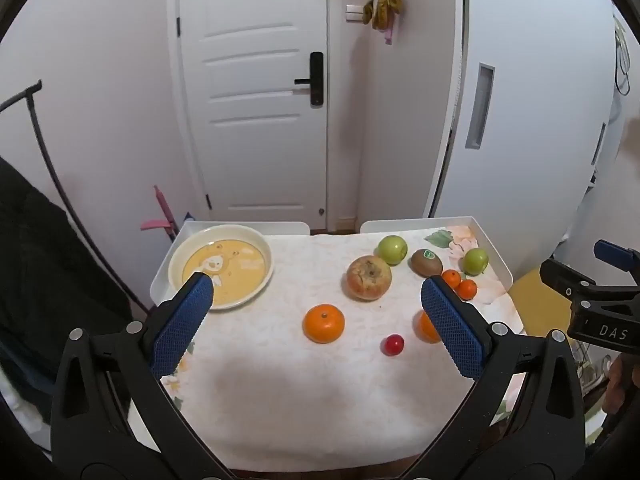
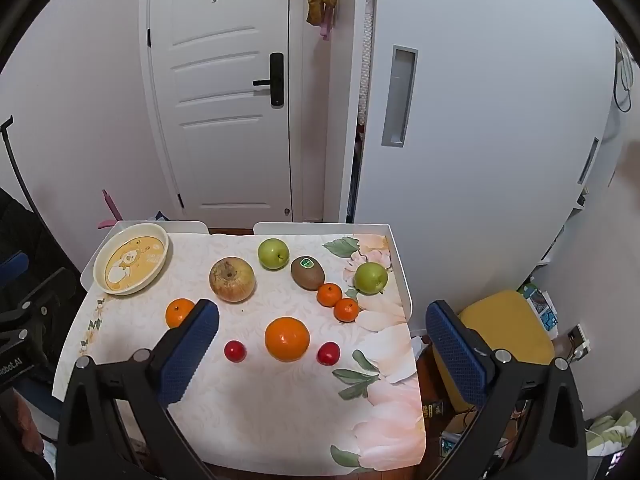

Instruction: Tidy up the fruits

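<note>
Fruits lie loose on the cloth-covered table point(image 2: 260, 400): a brownish apple point(image 2: 231, 279), two green apples point(image 2: 273, 254) point(image 2: 371, 277), a kiwi point(image 2: 307, 273), two small tangerines point(image 2: 329, 294) point(image 2: 346, 309), a big orange point(image 2: 287, 339), another orange point(image 2: 179, 312), and two red cherry tomatoes point(image 2: 235, 351) point(image 2: 328, 353). An empty yellow bear plate point(image 2: 120, 282) sits at the far left; it also shows in the left wrist view point(image 1: 180, 254). My left gripper point(image 1: 316, 292) is open and empty above the near table. My right gripper point(image 2: 322, 320) is open and empty, over the table's right side.
The table has a raised white rim point(image 2: 402, 280) at back and sides. A yellow stool point(image 2: 508, 332) stands right of the table. A white door point(image 2: 224, 92) and a cabinet point(image 2: 480, 120) are behind. A dark chair point(image 1: 32, 264) is at the left.
</note>
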The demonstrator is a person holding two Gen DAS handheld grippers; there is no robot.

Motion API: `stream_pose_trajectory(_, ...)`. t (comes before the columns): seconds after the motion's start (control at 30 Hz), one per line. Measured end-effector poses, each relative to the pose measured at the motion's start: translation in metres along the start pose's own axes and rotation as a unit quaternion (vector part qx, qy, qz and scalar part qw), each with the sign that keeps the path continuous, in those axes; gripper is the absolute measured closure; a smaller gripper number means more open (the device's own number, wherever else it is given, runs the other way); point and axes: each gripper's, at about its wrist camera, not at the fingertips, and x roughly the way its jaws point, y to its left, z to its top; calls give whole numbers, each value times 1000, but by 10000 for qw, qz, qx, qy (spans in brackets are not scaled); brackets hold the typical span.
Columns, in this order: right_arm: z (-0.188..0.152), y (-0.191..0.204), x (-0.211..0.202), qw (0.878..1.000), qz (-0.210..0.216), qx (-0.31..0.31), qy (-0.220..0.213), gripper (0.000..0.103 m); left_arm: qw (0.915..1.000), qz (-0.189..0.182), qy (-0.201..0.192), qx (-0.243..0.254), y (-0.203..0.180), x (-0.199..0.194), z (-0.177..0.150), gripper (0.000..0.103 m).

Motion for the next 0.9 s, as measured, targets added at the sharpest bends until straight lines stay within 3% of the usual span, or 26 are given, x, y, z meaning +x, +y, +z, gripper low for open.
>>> stream_pose_trajectory(0.9,5,-2,-5,10000,45,5,-59,0,9999,97,-75,-120,1,-5,7,0)
